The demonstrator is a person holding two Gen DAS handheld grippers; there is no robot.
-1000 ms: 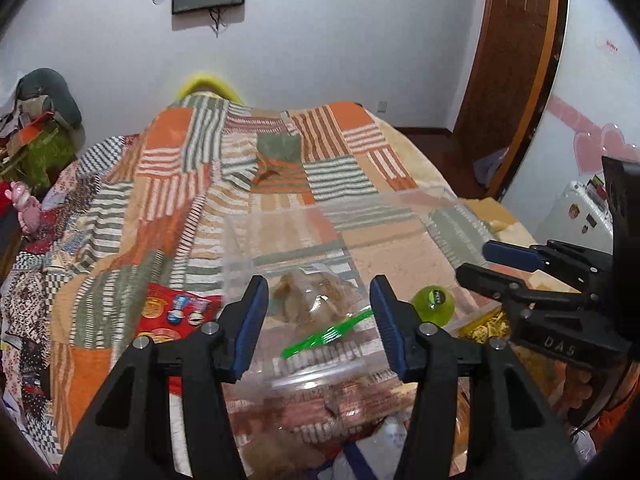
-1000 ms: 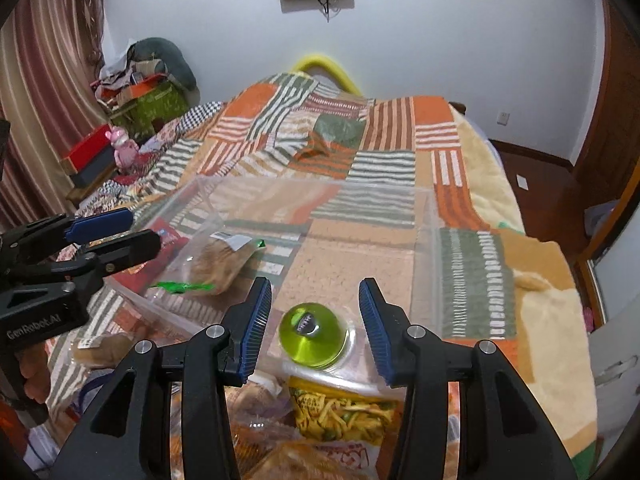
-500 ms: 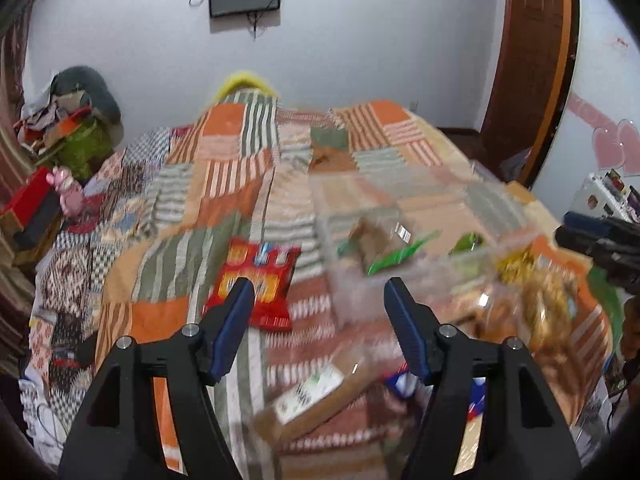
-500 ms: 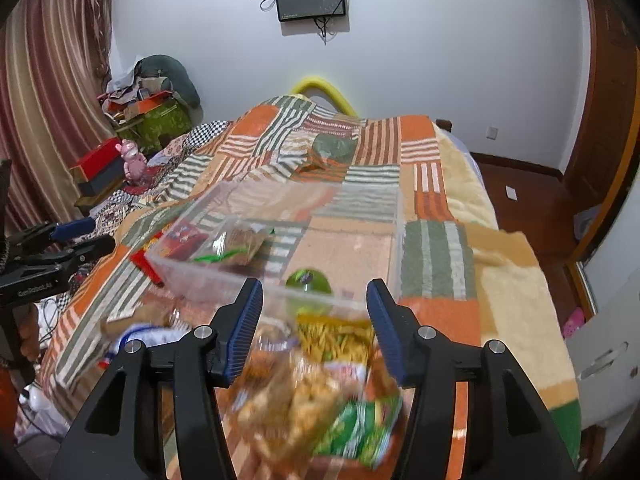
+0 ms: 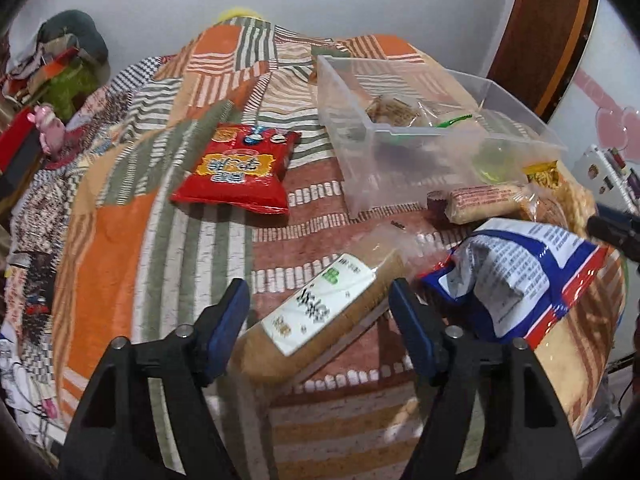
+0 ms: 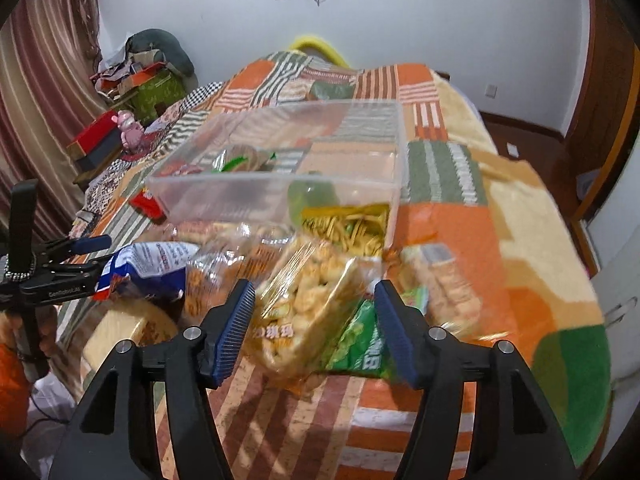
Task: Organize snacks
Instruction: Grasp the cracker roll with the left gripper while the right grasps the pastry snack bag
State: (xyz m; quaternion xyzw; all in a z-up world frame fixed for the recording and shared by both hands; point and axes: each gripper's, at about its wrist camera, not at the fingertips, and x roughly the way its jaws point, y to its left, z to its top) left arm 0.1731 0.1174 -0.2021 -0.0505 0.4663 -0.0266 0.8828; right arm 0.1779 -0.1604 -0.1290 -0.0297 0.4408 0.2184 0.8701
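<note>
Clear bin (image 5: pixel 420 136) on quilt (image 5: pixel 120 240), few snacks inside. Red bag (image 5: pixel 236 172) left of bin. Left gripper (image 5: pixel 318 312) wide over cracker pack (image 5: pixel 320 308); right gripper (image 6: pixel 314 316) wide over puff bag (image 6: pixel 308 300).

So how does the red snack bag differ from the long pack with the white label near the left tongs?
The red snack bag is opaque, flat and glossy red; the long pack is a clear loaf-shaped sleeve showing tan contents under a white label. The red snack bag lies far from the open left tongs, left of the clear bin; the long pack lies between the tongs' blue pads. Both rest on the quilt, outside the bin.
</note>
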